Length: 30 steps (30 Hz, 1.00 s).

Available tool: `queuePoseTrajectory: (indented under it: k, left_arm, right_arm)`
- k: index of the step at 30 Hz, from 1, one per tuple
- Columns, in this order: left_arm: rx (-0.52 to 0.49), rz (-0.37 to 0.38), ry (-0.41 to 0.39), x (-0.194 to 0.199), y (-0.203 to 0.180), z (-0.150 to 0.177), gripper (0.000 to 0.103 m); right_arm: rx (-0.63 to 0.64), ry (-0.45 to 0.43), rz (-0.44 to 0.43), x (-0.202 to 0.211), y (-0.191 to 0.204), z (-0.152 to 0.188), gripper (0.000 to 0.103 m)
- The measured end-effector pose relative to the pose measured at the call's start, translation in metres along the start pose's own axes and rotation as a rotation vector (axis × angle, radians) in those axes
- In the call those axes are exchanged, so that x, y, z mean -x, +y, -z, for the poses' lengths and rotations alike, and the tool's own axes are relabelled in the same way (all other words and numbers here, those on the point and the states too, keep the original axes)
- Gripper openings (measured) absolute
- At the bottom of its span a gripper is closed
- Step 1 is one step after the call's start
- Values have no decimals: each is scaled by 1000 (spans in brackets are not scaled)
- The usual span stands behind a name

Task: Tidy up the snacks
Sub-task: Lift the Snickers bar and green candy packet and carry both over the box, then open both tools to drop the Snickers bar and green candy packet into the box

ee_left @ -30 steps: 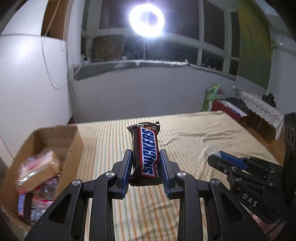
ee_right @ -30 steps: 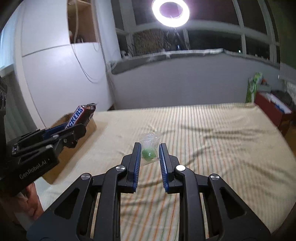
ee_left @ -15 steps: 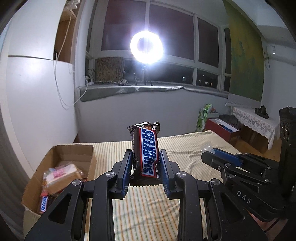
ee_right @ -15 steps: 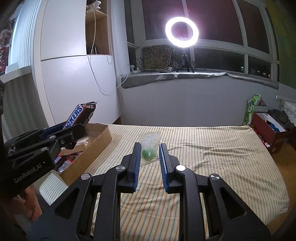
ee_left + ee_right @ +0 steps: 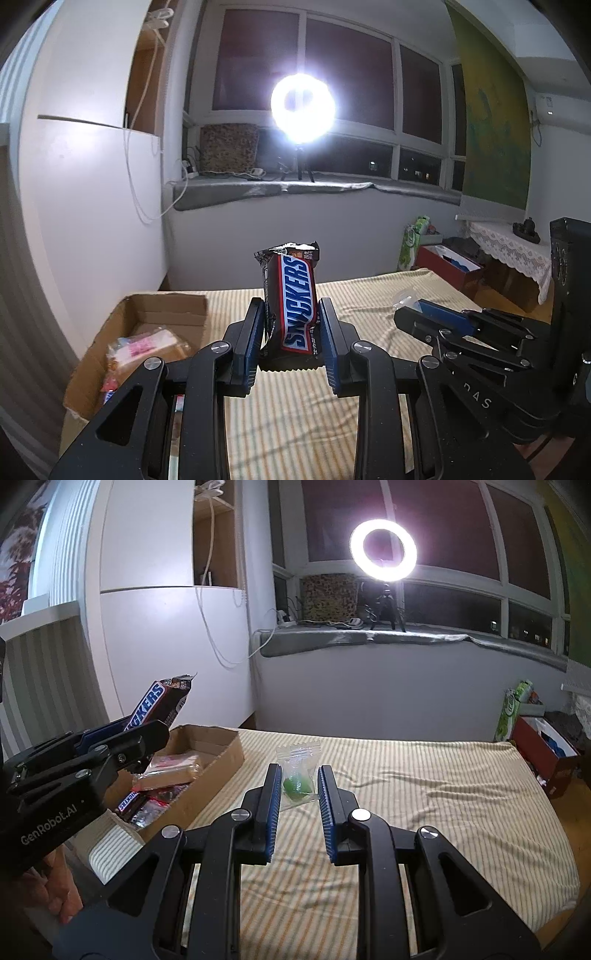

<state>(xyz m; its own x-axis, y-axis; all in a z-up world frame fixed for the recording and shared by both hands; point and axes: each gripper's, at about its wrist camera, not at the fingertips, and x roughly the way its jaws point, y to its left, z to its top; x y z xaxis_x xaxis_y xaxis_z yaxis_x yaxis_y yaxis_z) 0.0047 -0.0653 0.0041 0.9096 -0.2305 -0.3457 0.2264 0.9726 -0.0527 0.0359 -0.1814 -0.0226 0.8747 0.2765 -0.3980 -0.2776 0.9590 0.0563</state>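
Left gripper (image 5: 291,332) clamps Snickers (image 5: 291,302) upright, above bed right of box (image 5: 166,314). Right gripper (image 5: 298,794) pinches candy packet (image 5: 297,775) midair. Risk: slick wrapper slips; release short of box drops snack on bed (image 5: 424,775).

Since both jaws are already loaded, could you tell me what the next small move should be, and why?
Probably carry the left gripper leftward over the cardboard box, then release. Its jaws clamp the Snickers bar in the air, beside the open box, which already holds wrapped snacks. The right gripper, shut on the clear candy packet, could follow afterwards.
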Motion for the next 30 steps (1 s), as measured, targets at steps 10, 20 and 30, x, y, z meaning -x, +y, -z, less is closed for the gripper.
queuePoseTrajectory:
  k: [10,20,30]
  left_arm:
    - [70,-63,-18,13,49,4,27]
    - [128,-192,-25,31,100,9,27]
    - [171,-286,27,21,138,24,27]
  right_arm:
    - [81,18,-76,-24,55,-14,21]
    - [139,31,-195,-52,105,-22,21]
    - [175,97,-301,-108,149,-16,21]
